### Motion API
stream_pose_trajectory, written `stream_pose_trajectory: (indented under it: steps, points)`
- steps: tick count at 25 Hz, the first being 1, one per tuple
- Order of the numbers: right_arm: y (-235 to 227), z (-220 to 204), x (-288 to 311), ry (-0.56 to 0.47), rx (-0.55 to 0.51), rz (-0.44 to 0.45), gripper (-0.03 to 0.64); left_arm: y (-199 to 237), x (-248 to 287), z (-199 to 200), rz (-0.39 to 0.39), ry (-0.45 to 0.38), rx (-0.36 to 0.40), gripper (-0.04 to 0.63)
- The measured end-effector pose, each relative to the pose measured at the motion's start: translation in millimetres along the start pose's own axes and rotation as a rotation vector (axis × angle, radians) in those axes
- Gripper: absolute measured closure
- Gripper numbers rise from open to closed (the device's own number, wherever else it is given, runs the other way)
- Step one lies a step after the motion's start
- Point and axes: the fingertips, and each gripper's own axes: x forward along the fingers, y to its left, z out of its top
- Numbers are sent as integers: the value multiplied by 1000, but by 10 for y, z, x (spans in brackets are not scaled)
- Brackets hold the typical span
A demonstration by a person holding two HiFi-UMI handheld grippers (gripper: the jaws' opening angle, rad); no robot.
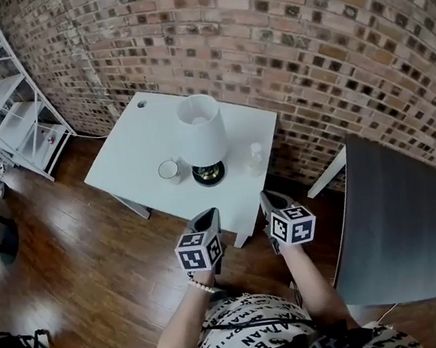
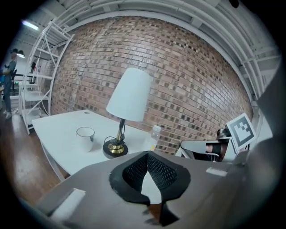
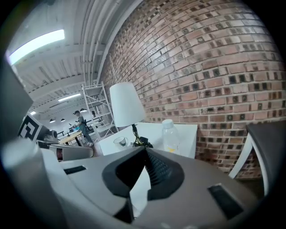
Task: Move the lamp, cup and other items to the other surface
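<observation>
Currently, our left gripper (image 1: 209, 213): clenched, empty.
Our right gripper (image 1: 268, 197): clenched, empty.
Lamp (image 1: 201, 135): on the white table (image 1: 128, 153), between cup (image 1: 169, 169) and bottle (image 1: 255, 159), ahead of us.

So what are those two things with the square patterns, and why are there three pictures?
They are hand-held grabbers. A person holds one in each hand: the left gripper and the right gripper. One picture comes from a camera on the person's head, looking down. The other two come from cameras riding on each grabber. On the white table stand a lamp, a cup and a clear bottle. A dark table stands to its right. Both grabbers are pinched shut and hold nothing.
</observation>
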Motion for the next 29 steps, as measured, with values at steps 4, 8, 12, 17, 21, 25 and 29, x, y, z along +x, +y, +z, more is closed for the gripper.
stream_pose_trajectory:
  steps: [4,8,12,17,21,25,29]
  points:
    - [144,-110,-94,7,7,27,617,-84,-57,-68,-17,-1,4,594]
    - [256,-238,-165,18,16,36,617,-128,-97,-110,-26,1,14,594]
    - [286,-331,-230,31,9,18,617,-123,-149,-128,-31,9,16,594]
    - [219,-312,-254,29,10,1,617,-141,-132,-81,-42,4,22,594]
    - [213,-406,-271,50,14,-7,617,-185,-105,-154,-57,12,7,594]
    - [246,-406,-243,61,15,-1,617,-170,-84,-167,-61,17,-1,594]
    - [270,-250,-182,43,7,7,617,-134,-40,-38,-61,7,6,594]
